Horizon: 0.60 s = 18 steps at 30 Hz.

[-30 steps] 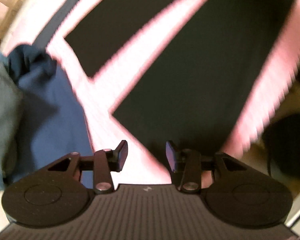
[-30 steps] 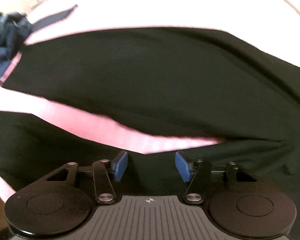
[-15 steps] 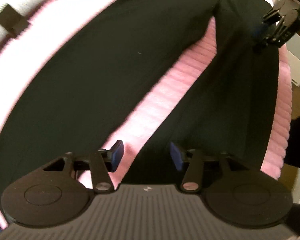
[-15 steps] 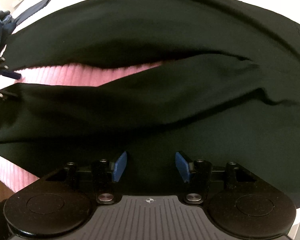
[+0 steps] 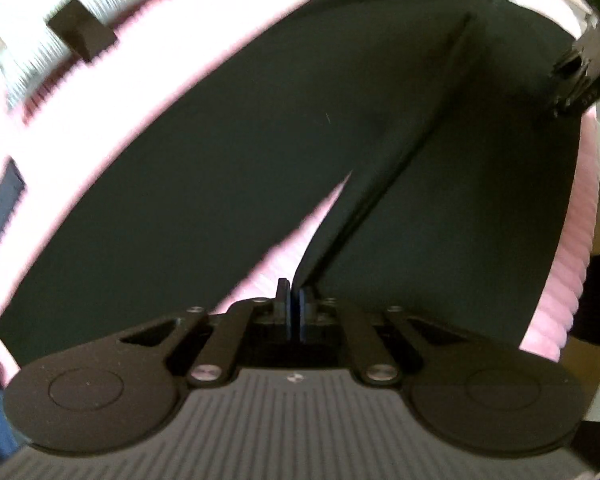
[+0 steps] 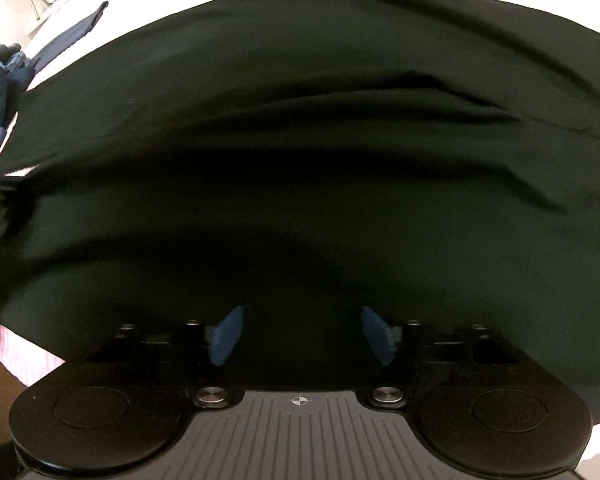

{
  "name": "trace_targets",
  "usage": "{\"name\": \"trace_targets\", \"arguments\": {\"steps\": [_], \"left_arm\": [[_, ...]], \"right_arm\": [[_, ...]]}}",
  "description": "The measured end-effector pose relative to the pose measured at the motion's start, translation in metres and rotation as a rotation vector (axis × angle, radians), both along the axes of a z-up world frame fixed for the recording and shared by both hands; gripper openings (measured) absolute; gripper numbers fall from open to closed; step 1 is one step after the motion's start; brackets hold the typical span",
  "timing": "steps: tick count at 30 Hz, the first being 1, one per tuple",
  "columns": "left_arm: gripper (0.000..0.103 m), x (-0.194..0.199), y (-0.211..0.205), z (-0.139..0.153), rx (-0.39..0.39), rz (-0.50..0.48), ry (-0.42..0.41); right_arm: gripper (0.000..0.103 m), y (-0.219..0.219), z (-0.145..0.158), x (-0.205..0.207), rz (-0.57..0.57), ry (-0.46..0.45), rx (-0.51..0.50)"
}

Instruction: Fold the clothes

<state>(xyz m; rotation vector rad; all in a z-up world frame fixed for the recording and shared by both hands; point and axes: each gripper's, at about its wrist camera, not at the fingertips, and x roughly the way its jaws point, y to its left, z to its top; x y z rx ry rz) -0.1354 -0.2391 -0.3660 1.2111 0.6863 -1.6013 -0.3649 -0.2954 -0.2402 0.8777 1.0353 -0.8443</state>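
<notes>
The left tool (image 5: 295, 300) is matte black; two round discs flank a ribbed grey plate bearing a small round mark; flat black link arms run forward from silver screws to two thin fingers faced with dark blue pads. The right tool (image 6: 300, 334) has the same black body, discs, ribbed plate and silver screws; its blue pads (image 6: 225, 334) are wedge-shaped; seen from the left camera, it shows a small green light.

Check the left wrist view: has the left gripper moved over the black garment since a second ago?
Yes. The left gripper has swung from beside the blue clothes to the black garment, its jaws just closing at the edge by the pink cover.
</notes>
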Motion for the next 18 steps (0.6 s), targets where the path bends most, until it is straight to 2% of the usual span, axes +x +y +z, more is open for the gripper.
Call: {"name": "trace_targets", "arguments": {"steps": [3,4,6,8,10,14,18], "left_arm": [[0.019,-0.001,0.001,-0.022,0.018,0.018,-0.100],[0.024,0.002,0.003,-0.024,0.007,0.030,-0.140],[0.025,0.010,0.012,-0.024,-0.010,0.054,-0.207],[0.025,0.016,0.022,-0.019,-0.026,0.078,-0.221],[0.025,0.013,0.033,-0.011,-0.036,0.058,-0.217],[0.030,-0.020,0.058,0.006,-0.067,-0.085,-0.148],[0.033,-0.089,0.077,0.005,-0.065,-0.313,-0.068]], "right_arm": [[0.074,0.005,0.003,-0.005,-0.009,0.013,-0.009],[0.075,0.008,0.003,-0.010,-0.035,0.019,-0.007],[0.075,0.017,0.003,-0.026,-0.123,0.023,-0.005],[0.075,0.030,0.004,-0.045,-0.222,0.024,-0.005],[0.075,0.046,0.010,-0.068,-0.353,0.016,-0.021],[0.075,0.077,0.023,-0.127,-0.652,-0.016,-0.044],[0.075,0.086,0.035,-0.195,-0.845,-0.064,-0.108]]}}
